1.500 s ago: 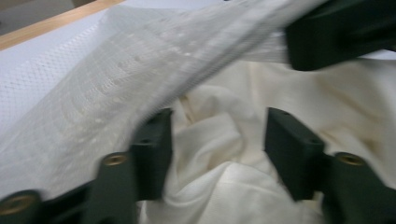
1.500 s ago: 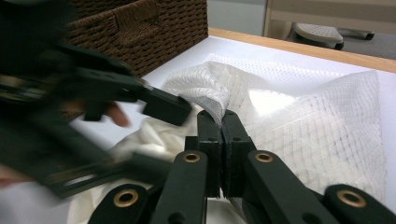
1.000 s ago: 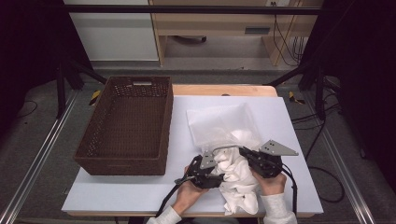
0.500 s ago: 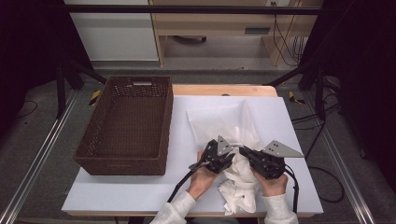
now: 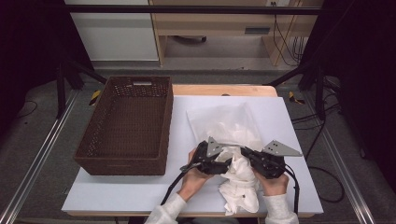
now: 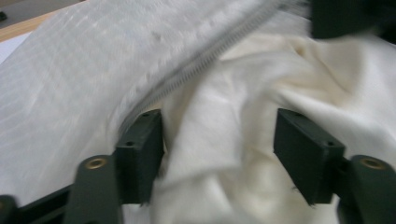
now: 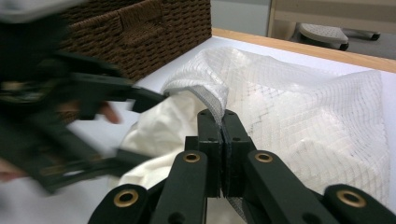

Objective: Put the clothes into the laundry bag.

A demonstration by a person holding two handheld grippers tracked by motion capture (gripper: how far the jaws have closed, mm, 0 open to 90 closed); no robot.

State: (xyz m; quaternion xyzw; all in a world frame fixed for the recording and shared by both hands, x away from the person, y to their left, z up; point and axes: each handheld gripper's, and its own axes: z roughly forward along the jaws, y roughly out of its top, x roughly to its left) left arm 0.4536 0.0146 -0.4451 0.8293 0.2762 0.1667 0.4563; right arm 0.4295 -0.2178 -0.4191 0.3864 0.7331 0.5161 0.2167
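Note:
A white mesh laundry bag (image 5: 224, 121) lies on the white table (image 5: 135, 196), its zipped mouth toward the person. A crumpled white cloth (image 5: 240, 186) spills from that mouth toward the front edge. My left gripper (image 5: 228, 162) is open, and in the left gripper view its jaws straddle a fold of the cloth (image 6: 224, 116) just below the bag's zipper edge (image 6: 201, 65). My right gripper (image 7: 222, 116) is shut on the bag's zipper edge, holding it lifted over the cloth (image 7: 159, 126). In the high view the right gripper (image 5: 244, 153) sits right of the left one.
A dark brown wicker basket (image 5: 121, 163) stands on the table's left half and appears behind the bag in the right gripper view (image 7: 154, 28). Bare table lies between basket and bag. A wooden strip (image 5: 219, 89) runs along the far edge.
My left gripper has moved right and forward, from the front edge up to the bag's mouth, and now straddles the cloth. The right gripper has kept its hold on the bag's edge.

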